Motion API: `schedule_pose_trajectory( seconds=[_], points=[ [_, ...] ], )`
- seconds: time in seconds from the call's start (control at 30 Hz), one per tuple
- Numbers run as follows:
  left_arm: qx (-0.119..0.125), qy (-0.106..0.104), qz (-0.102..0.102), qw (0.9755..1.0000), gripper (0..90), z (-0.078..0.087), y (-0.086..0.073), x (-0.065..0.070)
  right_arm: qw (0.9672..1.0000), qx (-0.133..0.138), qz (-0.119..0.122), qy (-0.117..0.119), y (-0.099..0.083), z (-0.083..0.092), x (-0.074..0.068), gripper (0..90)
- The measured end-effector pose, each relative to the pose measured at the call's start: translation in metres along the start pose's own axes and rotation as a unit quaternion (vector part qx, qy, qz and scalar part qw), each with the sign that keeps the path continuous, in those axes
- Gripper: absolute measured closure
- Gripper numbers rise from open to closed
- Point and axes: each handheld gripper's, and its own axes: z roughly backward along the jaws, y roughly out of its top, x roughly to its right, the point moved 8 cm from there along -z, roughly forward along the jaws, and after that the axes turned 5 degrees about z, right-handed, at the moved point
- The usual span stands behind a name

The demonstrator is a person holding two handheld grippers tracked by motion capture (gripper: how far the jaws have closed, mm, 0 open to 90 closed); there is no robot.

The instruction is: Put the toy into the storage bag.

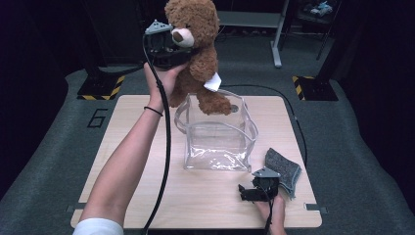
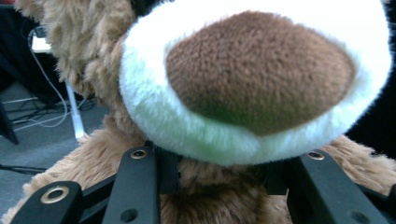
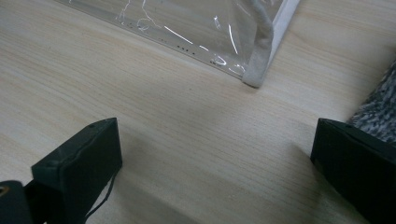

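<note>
The left claw (image 1: 172,49) is up in the air, past the far edge of the counter (image 1: 147,122). It squeezes the teddy bear (image 1: 195,44) at the neck, just under the white snout. The bear hangs upright, and its feet dip into the open top of the clear bag (image 1: 218,139). The bag stands in the middle of the counter. Its bottom looks bare. To the right, the right claw (image 1: 247,192) rests low on the counter. It is wide open and holds nothing. A grey cloth (image 1: 286,169) lies just beside it.
</note>
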Motion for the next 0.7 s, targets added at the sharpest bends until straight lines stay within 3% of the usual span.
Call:
schedule_pose_trajectory(
  seconds=[0.4,0.7],
  points=[
    [0.013,-0.013,0.015,0.9997,58.2,-0.027,-0.014,0.026,1.0000,0.001,0.002,0.000,0.000,0.000,0.000,1.4],
    [0.034,0.018,0.016,0.9991,58.1,-0.042,-0.027,0.025,1.0000,0.001,0.002,0.001,0.000,0.000,0.000,1.6]
  ],
)
